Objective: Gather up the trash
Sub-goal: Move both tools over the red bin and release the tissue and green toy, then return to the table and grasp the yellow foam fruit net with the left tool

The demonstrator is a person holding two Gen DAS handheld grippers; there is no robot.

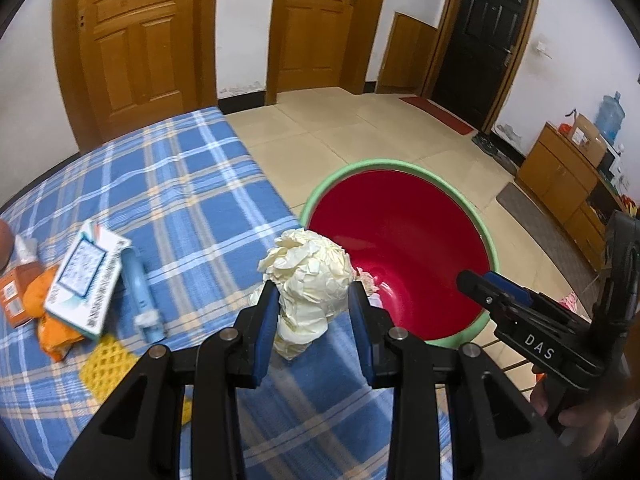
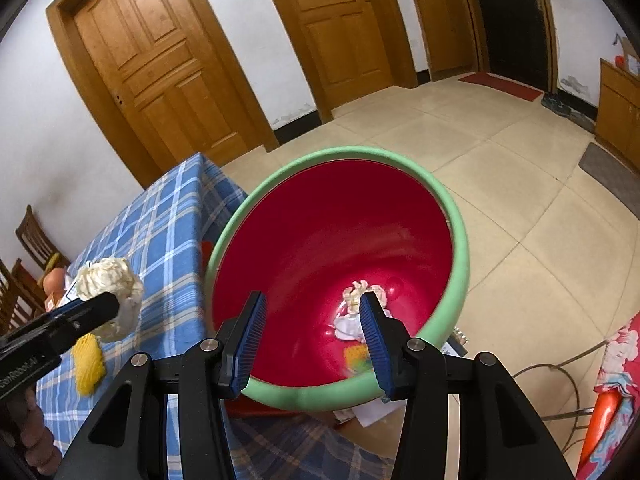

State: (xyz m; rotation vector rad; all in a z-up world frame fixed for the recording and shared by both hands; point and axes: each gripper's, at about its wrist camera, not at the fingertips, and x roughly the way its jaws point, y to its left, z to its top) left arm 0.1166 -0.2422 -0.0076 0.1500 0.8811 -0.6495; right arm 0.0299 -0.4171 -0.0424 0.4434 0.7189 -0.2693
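Left tongs pinching a crumpled cream paper wad above the tabletop's edge, beside the bin.
On the blue plaid tabletop lie an orange carton, a white-and-teal box, a pale blue tube and yellow mesh; rightward, the green-rimmed red bin holds scraps under the spread, empty right tongs.

I'm looking into a lived-in home: panelled wooden doors in white walls, a beige tiled floor, a blue plaid tablecloth, low wooden cabinets and a blue water-cooler jug.
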